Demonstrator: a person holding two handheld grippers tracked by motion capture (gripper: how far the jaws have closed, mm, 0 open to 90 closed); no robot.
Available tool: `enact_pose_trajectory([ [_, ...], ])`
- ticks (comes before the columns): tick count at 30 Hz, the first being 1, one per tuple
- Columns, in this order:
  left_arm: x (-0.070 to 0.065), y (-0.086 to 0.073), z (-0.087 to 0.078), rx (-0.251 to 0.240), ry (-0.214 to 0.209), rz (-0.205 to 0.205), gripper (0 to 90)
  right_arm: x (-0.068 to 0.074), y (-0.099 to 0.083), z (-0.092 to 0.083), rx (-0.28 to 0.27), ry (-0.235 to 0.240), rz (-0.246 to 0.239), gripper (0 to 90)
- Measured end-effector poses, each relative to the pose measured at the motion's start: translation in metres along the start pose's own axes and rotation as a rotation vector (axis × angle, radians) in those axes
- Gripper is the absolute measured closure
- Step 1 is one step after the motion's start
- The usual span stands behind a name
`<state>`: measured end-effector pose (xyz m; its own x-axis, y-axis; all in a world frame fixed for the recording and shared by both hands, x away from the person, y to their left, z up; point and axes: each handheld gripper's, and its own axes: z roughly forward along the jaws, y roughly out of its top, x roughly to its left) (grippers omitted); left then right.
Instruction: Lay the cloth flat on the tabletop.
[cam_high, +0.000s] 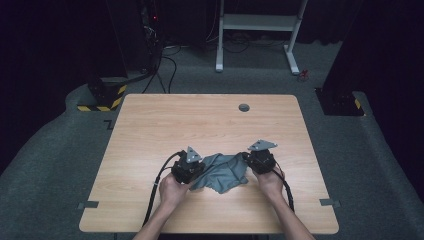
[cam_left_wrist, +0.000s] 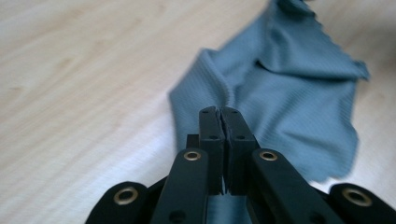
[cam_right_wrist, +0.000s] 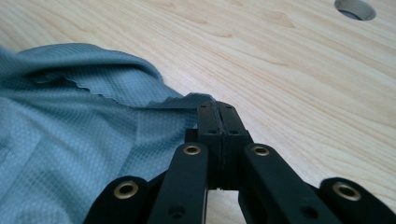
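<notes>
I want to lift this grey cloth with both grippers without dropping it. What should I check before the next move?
1. Left gripper shut on the cloth: ok, jaws together with fabric running under them.
2. Right gripper shut on the cloth's edge: ok, a corner is pinched between the jaws.
3. Cloth flat: not ok, it lies rumpled between the grippers.
4. Table ahead free of obstacles: ok, bare wood up to the cable hole.
5. How deep each grip bites: cannot tell.
</notes>
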<state>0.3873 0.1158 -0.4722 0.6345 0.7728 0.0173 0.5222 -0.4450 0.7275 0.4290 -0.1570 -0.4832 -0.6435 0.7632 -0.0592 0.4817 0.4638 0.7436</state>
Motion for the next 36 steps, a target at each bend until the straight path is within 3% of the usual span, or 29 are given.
enact_pose_trajectory([
  [5,0.021,0.004,0.005,-0.01,0.04,-0.054,88.0,-0.007,0.003,0.002,0.0,-0.019,0.011,90.0],
  [11,0.042,0.0,0.02,0.027,0.094,-0.09,87.7,-0.012,0.003,0.012,0.028,-0.038,0.027,90.0],
  [20,0.042,-0.001,0.018,0.008,0.087,-0.068,77.3,-0.019,0.008,0.025,0.052,-0.057,0.041,90.0],
  [23,0.036,-0.002,0.014,-0.012,0.069,-0.072,68.8,-0.023,0.007,0.03,0.07,-0.067,0.057,90.0],
  [29,0.012,-0.002,0.007,-0.027,0.037,0.005,57.0,-0.025,0.006,0.033,0.078,-0.075,0.065,90.0],
  [32,0.003,-0.003,0.011,0.006,0.027,0.056,52.7,-0.025,0.007,0.032,0.075,-0.073,0.055,90.0],
  [35,-0.001,-0.005,0.018,0.041,0.059,0.106,54.1,-0.024,0.009,0.03,0.069,-0.071,0.052,90.0],
  [36,0.0,-0.005,0.02,0.048,0.059,0.105,59.8,-0.023,0.009,0.028,0.069,-0.072,0.05,90.0],
])
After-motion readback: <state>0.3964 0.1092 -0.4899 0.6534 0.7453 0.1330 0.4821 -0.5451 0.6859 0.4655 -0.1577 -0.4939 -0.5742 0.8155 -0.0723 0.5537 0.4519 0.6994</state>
